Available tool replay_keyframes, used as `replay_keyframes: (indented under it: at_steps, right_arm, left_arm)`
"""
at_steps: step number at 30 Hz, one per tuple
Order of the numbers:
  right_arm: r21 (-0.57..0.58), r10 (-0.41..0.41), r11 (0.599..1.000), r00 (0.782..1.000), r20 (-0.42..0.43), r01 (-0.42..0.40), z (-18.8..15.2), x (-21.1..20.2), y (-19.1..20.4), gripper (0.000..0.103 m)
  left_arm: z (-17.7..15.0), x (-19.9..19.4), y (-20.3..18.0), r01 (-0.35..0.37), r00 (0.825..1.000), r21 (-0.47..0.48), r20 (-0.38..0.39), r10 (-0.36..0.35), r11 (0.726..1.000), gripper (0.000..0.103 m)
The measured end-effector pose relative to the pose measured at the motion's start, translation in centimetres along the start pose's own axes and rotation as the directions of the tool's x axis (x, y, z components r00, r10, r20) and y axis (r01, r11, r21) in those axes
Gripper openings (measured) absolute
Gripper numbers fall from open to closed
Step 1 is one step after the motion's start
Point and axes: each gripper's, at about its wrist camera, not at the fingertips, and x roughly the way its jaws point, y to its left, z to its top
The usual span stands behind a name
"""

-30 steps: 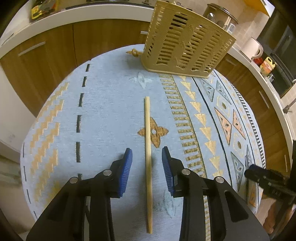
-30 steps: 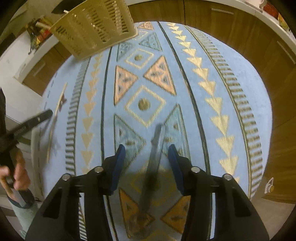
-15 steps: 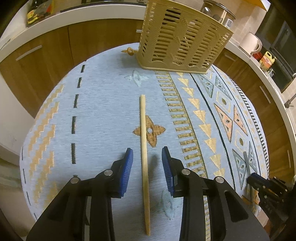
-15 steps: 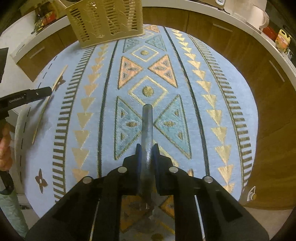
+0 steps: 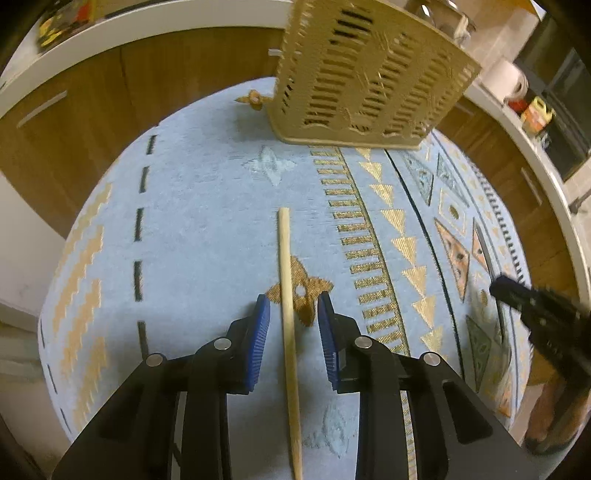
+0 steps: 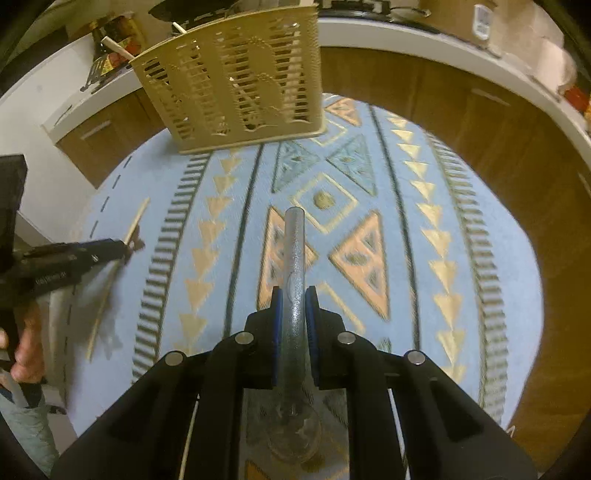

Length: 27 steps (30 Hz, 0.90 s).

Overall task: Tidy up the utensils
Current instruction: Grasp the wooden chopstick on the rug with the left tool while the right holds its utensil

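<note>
A wooden chopstick [image 5: 287,295] lies on the patterned blue cloth, pointing away from me. My left gripper [image 5: 293,308] is open, low over the cloth, with one finger on each side of the chopstick; it also shows in the right wrist view [image 6: 122,247], with the chopstick [image 6: 122,258] there too. My right gripper [image 6: 294,295] is shut on the handle of a metal spoon [image 6: 293,258], held above the cloth with the bowl toward me. A tan slotted utensil basket [image 5: 369,77] stands at the far edge, also seen in the right wrist view [image 6: 236,85], with a stick poking out.
The round table's blue patterned cloth [image 5: 184,221] lies under everything. Wooden cabinets with a white countertop [image 5: 110,22] curve around behind. Bottles and a paper roll [image 5: 513,81] stand on the counter at the right. The right gripper shows at the left wrist view's right edge [image 5: 535,310].
My right gripper closed on the spoon handle and lifted it, moving toward the basket. My left gripper stayed open around the chopstick and shifted slightly forward.
</note>
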Motion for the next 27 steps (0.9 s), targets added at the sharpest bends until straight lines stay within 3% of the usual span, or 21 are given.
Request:
replay_keyframes:
  at_steps: [7,15,21,24,25,26,27]
  right_arm:
    - [0.005,0.026,1.0,0.998,-0.052,-0.026,1.6,1.5,-0.3,0.011]
    - [0.054,0.071,0.996,0.988,-0.134,-0.065,1.2,2.7,-1.0,0.014]
    - [-0.004,0.03,1.0,0.987,-0.158,-0.031,1.4,2.9,0.3,0.027]
    - [-0.053,-0.033,0.998,0.986,-0.166,0.025,1.6,3.3,1.7,0.027]
    - [-0.079,-0.059,0.996,0.985,-0.162,0.047,1.6,3.5,2.2,0.027]
    - [-0.111,-0.079,0.992,0.985,-0.151,0.062,1.5,3.5,2.8,0.025]
    - [-0.136,-0.085,0.989,0.987,-0.134,0.067,1.4,3.6,3.4,0.012]
  left_arm:
    - [1.0,0.8,-1.6,-0.043,0.998,0.082,-0.033,0.046,0.996,0.022]
    - [0.9,0.9,-1.9,-0.014,0.998,0.111,-0.062,0.021,0.994,0.022]
    - [0.9,1.3,-2.7,-0.037,0.995,0.174,-0.082,0.052,0.984,0.025]
    - [1.1,1.8,-4.0,-0.077,0.992,0.217,-0.08,0.097,0.973,0.028]
    - [1.0,1.9,-4.2,-0.093,0.991,0.227,-0.076,0.113,0.97,0.026]
    - [0.9,2.0,-4.6,-0.124,0.988,0.247,-0.064,0.144,0.961,0.013]
    - [0.8,2.1,-5.0,-0.14,0.986,0.265,-0.052,0.159,0.954,0.008]
